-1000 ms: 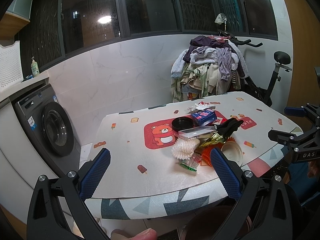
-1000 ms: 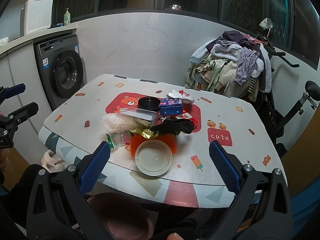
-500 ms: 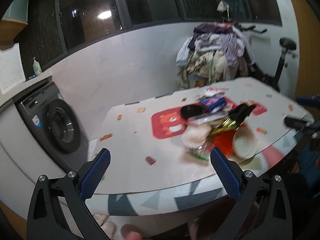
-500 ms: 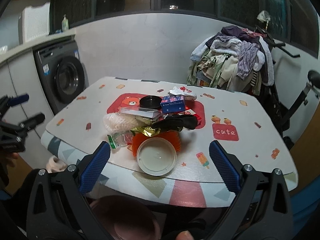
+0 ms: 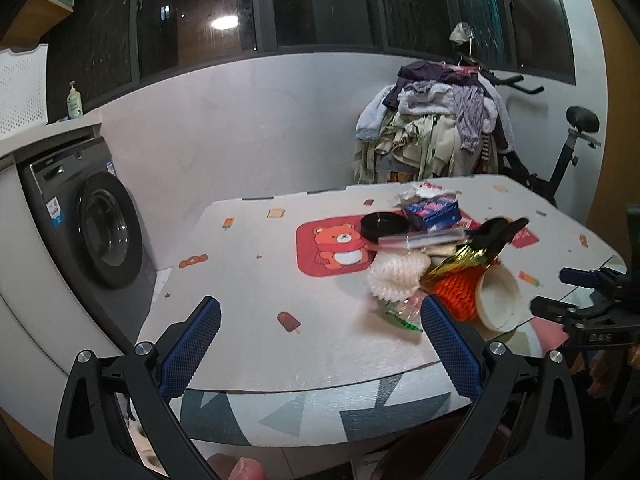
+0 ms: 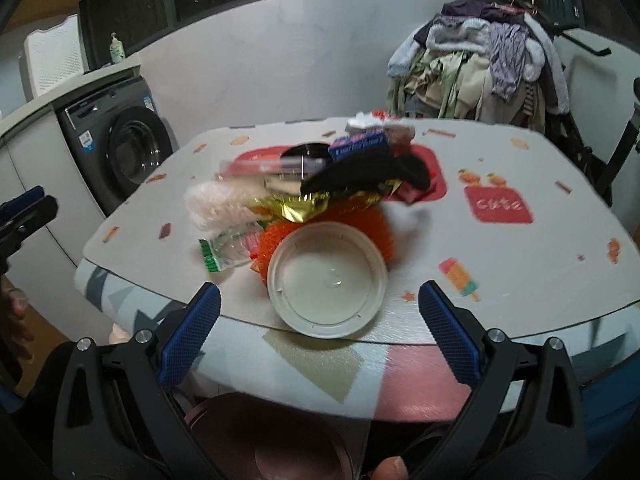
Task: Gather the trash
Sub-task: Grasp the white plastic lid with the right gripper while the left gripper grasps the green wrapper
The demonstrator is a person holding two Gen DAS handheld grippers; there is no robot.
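Observation:
A heap of trash lies on the patterned table [image 6: 520, 264]: a white round lid [image 6: 327, 278], orange mesh [image 6: 280, 236], gold foil wrapper [image 6: 304, 206], black cloth [image 6: 368, 170], white foam net [image 6: 216, 206], a clear green-edged wrapper [image 6: 224, 254], a blue box [image 6: 358, 144] and a black dish [image 5: 384, 225]. My right gripper [image 6: 319, 326] is open just short of the lid, over the table's front edge. My left gripper [image 5: 318, 338] is open over the table's left front part, left of the heap; the white lid [image 5: 498, 296] lies to its right.
A washing machine [image 5: 96, 232] stands left of the table. A pile of clothes [image 5: 436, 128] on an exercise bike [image 5: 568, 152] stands behind it. A pinkish round bin [image 6: 272, 440] sits below the table's front edge.
Both grippers have moved in toward the table and the heap. The right one has come close to the white lid. Both stay open and empty.

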